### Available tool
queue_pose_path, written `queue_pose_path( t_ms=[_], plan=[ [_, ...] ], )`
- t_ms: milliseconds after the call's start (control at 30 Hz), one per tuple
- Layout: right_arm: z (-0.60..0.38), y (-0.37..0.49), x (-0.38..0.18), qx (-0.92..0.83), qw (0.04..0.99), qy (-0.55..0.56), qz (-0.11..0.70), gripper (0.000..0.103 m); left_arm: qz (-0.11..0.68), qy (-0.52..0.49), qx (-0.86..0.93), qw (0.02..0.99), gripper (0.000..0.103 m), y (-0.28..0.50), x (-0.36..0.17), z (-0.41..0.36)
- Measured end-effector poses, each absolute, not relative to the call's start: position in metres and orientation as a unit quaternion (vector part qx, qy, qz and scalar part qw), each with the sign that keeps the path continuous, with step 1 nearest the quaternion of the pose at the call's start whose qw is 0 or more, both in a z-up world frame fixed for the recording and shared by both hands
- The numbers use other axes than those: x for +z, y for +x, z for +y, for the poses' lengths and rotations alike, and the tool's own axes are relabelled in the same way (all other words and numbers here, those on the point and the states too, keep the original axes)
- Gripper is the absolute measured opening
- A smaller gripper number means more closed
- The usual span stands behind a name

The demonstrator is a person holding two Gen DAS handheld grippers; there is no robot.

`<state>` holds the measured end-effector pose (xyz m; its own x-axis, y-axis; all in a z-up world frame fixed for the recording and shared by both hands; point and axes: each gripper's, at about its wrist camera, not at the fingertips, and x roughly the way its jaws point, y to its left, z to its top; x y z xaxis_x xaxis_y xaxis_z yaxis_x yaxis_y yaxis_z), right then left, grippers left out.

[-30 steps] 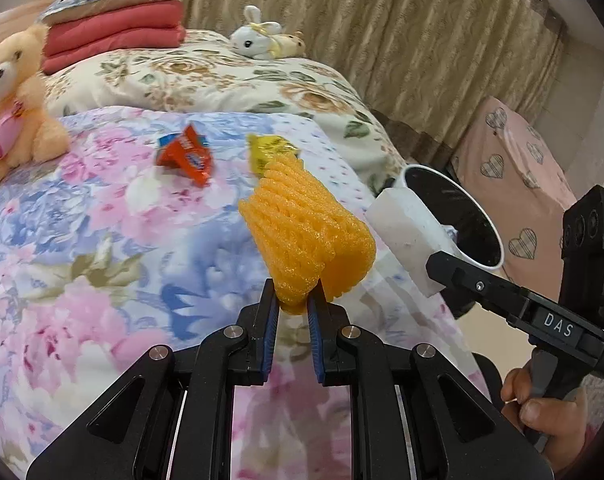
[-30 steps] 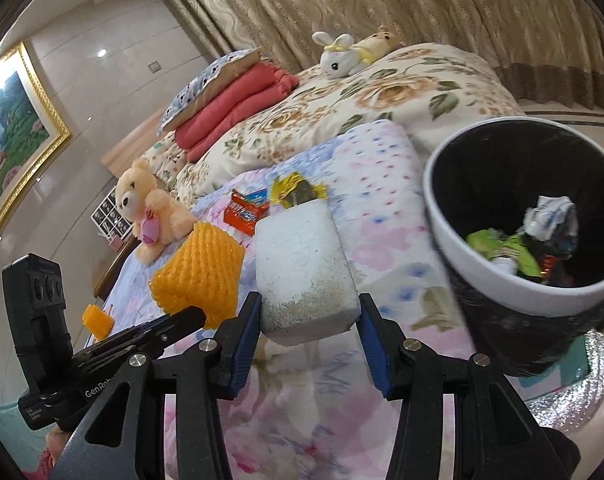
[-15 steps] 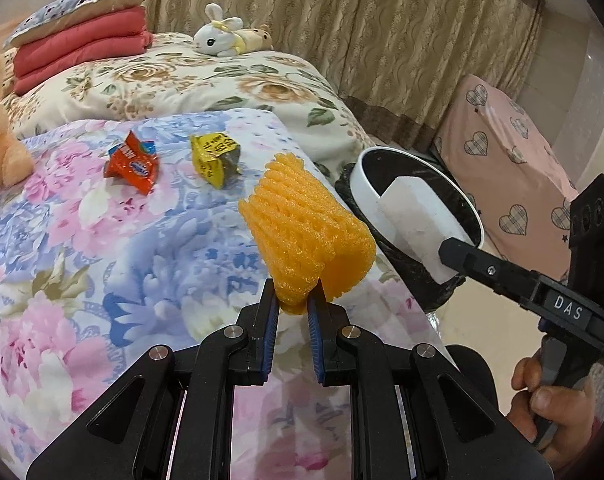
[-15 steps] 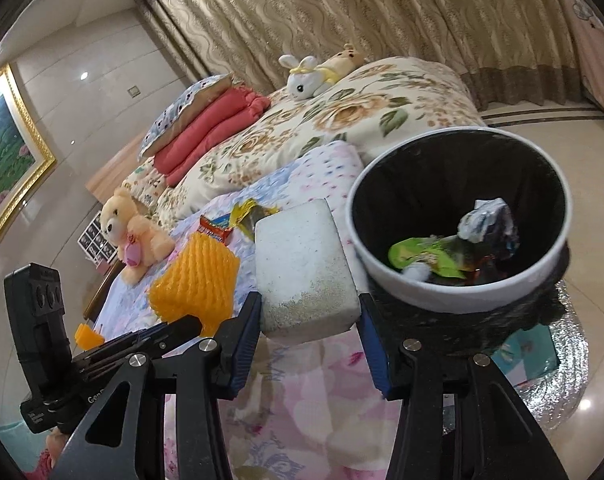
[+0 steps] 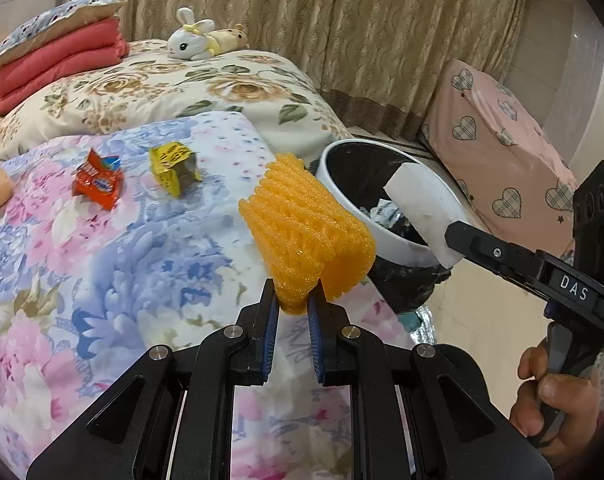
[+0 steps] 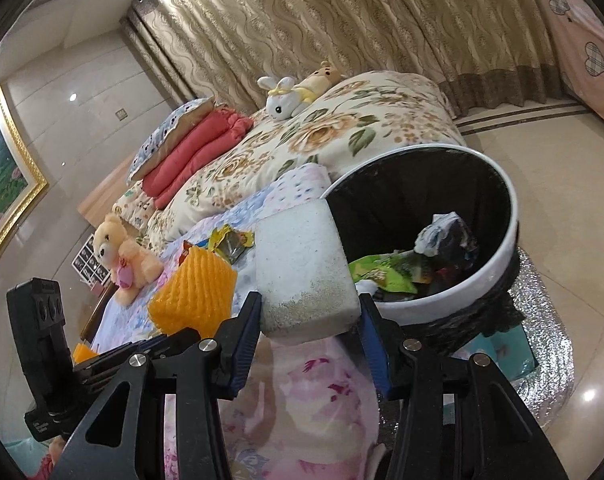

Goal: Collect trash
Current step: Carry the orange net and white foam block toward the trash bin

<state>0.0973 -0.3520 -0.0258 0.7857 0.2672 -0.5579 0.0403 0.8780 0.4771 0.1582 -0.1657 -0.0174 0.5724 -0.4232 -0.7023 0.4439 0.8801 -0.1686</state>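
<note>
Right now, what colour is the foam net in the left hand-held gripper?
Orange foam net, clearest in the left wrist view.

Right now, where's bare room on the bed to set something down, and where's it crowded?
Free: the floral quilt nearest the camera, below the red wrapper and yellow wrapper. Also the cream rose duvet between the plush rabbit and the wrappers. Crowded: the bed's corner by the trash bin, where the orange foam net and white foam block are held.
</note>
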Motion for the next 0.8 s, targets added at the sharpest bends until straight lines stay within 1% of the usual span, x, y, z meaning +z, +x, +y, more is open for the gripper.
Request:
queue_pose_path(
  t_ms=[800],
  plan=[
    [-0.399, 0.094, -0.02, 0.018, 0.917, 0.246, 0.313, 0.049, 0.389, 0.042, -0.276, 0.878, 0.013, 0.17, -0.012, -0.225]
  ],
)
